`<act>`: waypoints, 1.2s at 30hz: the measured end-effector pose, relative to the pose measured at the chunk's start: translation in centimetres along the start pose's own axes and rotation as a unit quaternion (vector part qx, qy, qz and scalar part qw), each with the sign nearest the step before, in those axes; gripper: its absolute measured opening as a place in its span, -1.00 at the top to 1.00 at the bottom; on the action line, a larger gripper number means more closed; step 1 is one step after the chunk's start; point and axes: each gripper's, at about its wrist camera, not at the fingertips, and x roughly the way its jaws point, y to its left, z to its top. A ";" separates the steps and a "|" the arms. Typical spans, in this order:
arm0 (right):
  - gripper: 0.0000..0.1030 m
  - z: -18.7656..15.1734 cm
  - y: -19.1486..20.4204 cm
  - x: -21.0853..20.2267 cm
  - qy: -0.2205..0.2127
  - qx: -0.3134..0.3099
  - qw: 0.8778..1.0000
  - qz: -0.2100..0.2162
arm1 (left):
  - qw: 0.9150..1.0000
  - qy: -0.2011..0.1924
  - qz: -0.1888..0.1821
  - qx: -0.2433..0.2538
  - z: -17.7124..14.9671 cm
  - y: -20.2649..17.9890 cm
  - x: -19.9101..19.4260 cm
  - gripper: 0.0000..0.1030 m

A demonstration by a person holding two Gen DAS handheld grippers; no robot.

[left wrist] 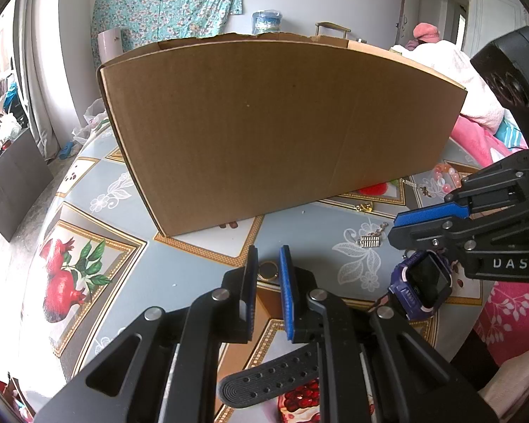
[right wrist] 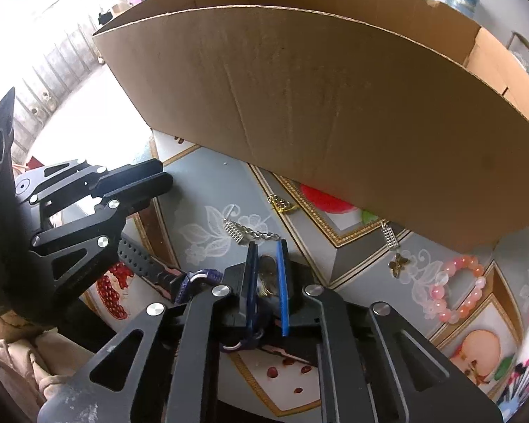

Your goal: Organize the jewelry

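My right gripper (left wrist: pixel 395 229) (right wrist: pixel 267 246) is shut on a purple smartwatch (left wrist: pixel 426 282) (right wrist: pixel 197 276), which tilts up under its fingers. The watch's black perforated strap (left wrist: pixel 264 380) (right wrist: pixel 141 257) trails across the cloth beneath my left gripper (left wrist: pixel 268 250) (right wrist: pixel 165 172). The left fingers stand close together on either side of a gold ring (left wrist: pixel 267 270) that rests on the table. A tall cardboard box (left wrist: pixel 282 123) (right wrist: pixel 335 105) stands just behind both grippers, its inside hidden.
Loose on the fruit-patterned tablecloth (left wrist: pixel 180 268) lie a silver abacus charm on a chain (left wrist: pixel 370 239) (right wrist: pixel 236 232), a gold piece (left wrist: pixel 365 207) (right wrist: pixel 282 204), a second abacus charm (right wrist: pixel 391 238) and a pink bead bracelet (left wrist: pixel 444 176) (right wrist: pixel 458 289). A person in a pink hat (left wrist: pixel 426 31) sits behind the box.
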 end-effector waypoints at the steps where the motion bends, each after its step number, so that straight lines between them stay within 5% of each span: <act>1: 0.84 0.0 0.0 0.0 -0.002 0.000 1.000 0.001 | 1.000 0.000 0.000 -0.001 0.0 0.0 0.0 0.77; 4: 1.00 -0.3 -0.6 0.2 -0.012 0.018 1.000 0.017 | 1.000 0.000 0.000 0.000 0.0 0.0 0.0 0.77; 16: 0.92 -0.8 -4.7 -2.2 -0.024 0.077 0.996 0.040 | 1.000 -0.001 0.000 0.000 0.0 0.0 0.0 0.77; 23: 0.49 -0.6 -2.9 -2.0 -0.017 0.032 0.998 0.054 | 1.000 0.000 0.000 0.000 0.0 0.0 0.0 0.76; 36: 0.60 1.6 0.7 1.2 0.053 -0.044 0.998 0.015 | 1.000 -0.001 0.000 0.000 0.0 -0.1 0.0 0.76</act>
